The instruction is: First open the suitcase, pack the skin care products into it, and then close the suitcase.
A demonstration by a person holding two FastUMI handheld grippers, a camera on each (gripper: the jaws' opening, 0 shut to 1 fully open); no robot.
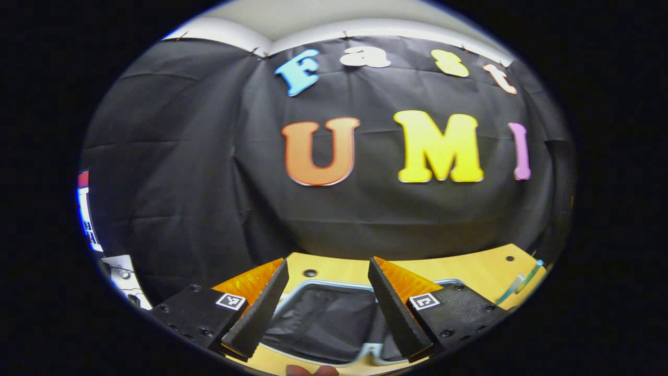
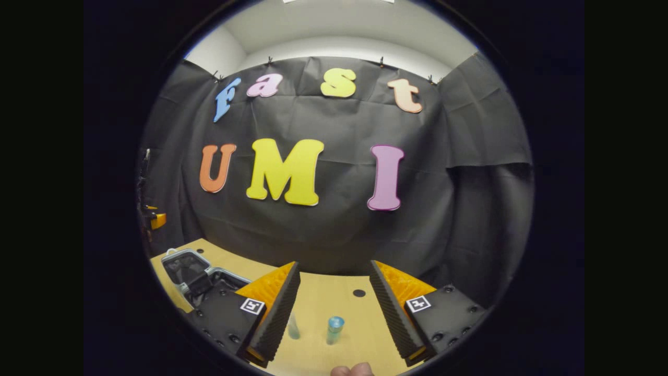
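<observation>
Yellow hard-shell suitcase (image 1: pixel 485 269) lay open on the wooden table (image 2: pixel 323 297) | blue-capped clear bottle (image 2: pixel 334 329) was near the right gripper (image 2: pixel 334 308), unpacked | left gripper (image 1: pixel 329 308) hung over it | both fingers spread, empty

- Staged recording booth in a lab-type room, not a home.
- Black cloth (image 2: pixel 334 230) clipped up as backdrop, w/ plain white wall (image 2: pixel 339 47) above it.
- Light wooden table (image 2: pixel 318 297) w/ round holes drilled in top.
- Printed square marker tags (image 1: pixel 424 301) on the handheld rigs, typical of tracking setups.
- Equipment clutter at left edge (image 1: pixel 122 277).
</observation>
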